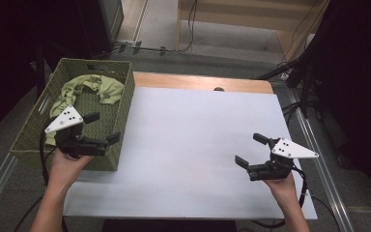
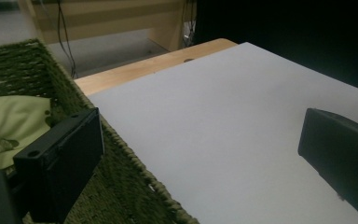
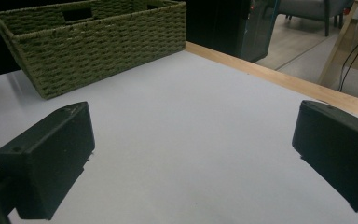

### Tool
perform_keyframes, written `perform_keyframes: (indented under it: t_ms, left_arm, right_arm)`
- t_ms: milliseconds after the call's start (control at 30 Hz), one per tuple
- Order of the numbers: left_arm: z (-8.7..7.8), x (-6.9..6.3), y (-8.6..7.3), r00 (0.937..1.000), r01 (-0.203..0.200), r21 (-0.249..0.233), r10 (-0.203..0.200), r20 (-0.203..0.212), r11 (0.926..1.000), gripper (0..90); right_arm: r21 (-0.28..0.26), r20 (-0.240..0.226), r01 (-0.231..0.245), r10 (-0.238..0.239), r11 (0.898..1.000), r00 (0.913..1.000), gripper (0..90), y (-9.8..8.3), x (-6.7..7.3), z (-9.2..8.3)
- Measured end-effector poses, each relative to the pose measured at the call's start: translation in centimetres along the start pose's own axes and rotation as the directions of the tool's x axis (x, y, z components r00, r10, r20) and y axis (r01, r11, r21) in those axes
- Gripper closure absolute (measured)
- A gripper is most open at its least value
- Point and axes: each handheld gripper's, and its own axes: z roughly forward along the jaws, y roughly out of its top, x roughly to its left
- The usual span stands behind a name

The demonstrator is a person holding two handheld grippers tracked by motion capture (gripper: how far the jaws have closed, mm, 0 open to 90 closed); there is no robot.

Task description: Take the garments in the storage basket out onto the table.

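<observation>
Rough woven basket (image 1: 124,104), soft cloth (image 1: 89,87)

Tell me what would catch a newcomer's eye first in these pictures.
The green woven basket at the table's left edge, with a light green cloth crumpled inside. Next, the left tongs held open over the basket's near corner, and the right tongs open above the bare white table.

left gripper (image 1: 101,128) is held level with jaws spread wide, nothing between them; right gripper (image 1: 251,149) same deal, jaws gaping, empty, both forearms coming in low
</observation>
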Motion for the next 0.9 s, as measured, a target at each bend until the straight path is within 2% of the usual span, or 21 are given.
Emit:
perform_keyframes:
  t_ms: [67, 100, 167, 200, 233, 333, 400, 433, 467, 533, 633, 667, 700, 833, 867, 900]
  left_arm:
    - [0.0, 0.3, 0.1, 1.0, 0.006, 0.0, -0.006, -0.007, 1.0, 0.5]
    - [0.1, 0.7, 0.4, 0.9993, 0.001, 0.026, 0.0, -0.039, 0.9997, 0.5]
    - [0.2, 1.0, 0.5, 0.9989, -0.002, 0.037, 0.004, -0.047, 0.9993, 0.5]
    - [0.5, 1.5, 0.8, 0.9977, -0.004, 0.068, 0.009, -0.067, 0.9977, 0.5]
    - [0.6, 1.7, 0.9, 0.9971, 0.0, 0.079, 0.006, -0.076, 0.9969, 0.5]
    - [0.7, 2.3, 1.1, 0.9954, 0.005, 0.1, 0.005, -0.096, 0.995, 0.5]
    - [1.2, 3.1, 1.3, 0.9917, 0.008, 0.14, 0.01, -0.128, 0.9901, 0.5]
    - [1.2, 3.1, 1.3, 0.9917, 0.008, 0.14, 0.01, -0.128, 0.9901, 0.5]
    - [1.5, 3.7, 1.4, 0.989, 0.012, 0.172, 0.014, -0.147, 0.9851, 0.5]
    - [1.8, 4.3, 1.4, 0.9852, 0.017, 0.2, 0.018, -0.171, 0.9796, 0.5]
    - [2.0, 4.9, 1.4, 0.9831, 0.026, 0.216, 0.015, -0.183, 0.976, 0.5]
    - [2.2, 5.4, 1.5, 0.9811, 0.033, 0.237, 0.014, -0.193, 0.9709, 0.5]
    - [2.2, 5.4, 1.5, 0.9811, 0.033, 0.237, 0.014, -0.193, 0.9709, 0.5]
    - [2.6, 6.7, 1.9, 0.974, 0.05, 0.279, 0.015, -0.226, 0.9589, 0.5]
    - [2.6, 6.7, 1.9, 0.974, 0.05, 0.279, 0.015, -0.226, 0.9589, 0.5]
    - [2.8, 7.3, 2.0, 0.9693, 0.059, 0.294, 0.016, -0.245, 0.9539, 0.5]
  right_arm:
    - [0.0, 0.0, 0.001, -0.001, 1.0, 1.0, 0.0, 0.0, 0.0, 0.0]
    - [0.0, -0.001, 0.001, -0.001, 1.0, 1.0, 0.0, 0.0, 0.0, 0.0]
    - [0.001, 0.0, 0.001, -0.001, 1.0, 1.0, 0.0, 0.0, 0.0, 0.0]
    - [0.004, -0.001, 0.003, -0.003, 1.0, 1.0, 0.0, 0.0, -0.1, 0.1]
    - [0.006, -0.001, 0.001, -0.001, 1.0, 1.0, 0.0, 0.0, -0.1, 0.1]
    - [0.009, -0.002, 0.003, -0.003, 1.0, 1.0, 0.0, -0.1, -0.1, 0.2]
    - [0.009, -0.002, 0.004, -0.004, 1.0, 1.0, 0.0, -0.1, -0.1, 0.2]
    - [0.01, -0.003, 0.003, -0.003, 1.0, 1.0, 0.0, -0.1, -0.1, 0.2]
    - [0.011, -0.002, 0.0, 0.0, 1.0, 1.0, 0.0, -0.1, -0.1, 0.2]
    - [0.012, -0.002, 0.001, -0.001, 1.0, 1.0, 0.0, -0.1, -0.2, 0.2]
    - [0.012, -0.004, 0.003, -0.003, 1.0, 1.0, 0.0, -0.1, -0.2, 0.3]
    - [0.013, -0.005, 0.007, -0.007, 1.0, 1.0, 0.0, -0.1, -0.2, 0.3]
    - [0.013, -0.005, 0.007, -0.007, 1.0, 1.0, 0.0, -0.1, -0.2, 0.3]
    - [0.018, -0.008, 0.008, -0.008, 1.0, 0.9999, 0.0, -0.1, -0.3, 0.5]
    - [0.018, -0.007, 0.009, -0.009, 1.0, 0.9999, 0.0, -0.1, -0.3, 0.5]
    - [0.021, -0.006, 0.01, -0.01, 1.0, 0.9999, 0.0, -0.2, -0.2, 0.5]
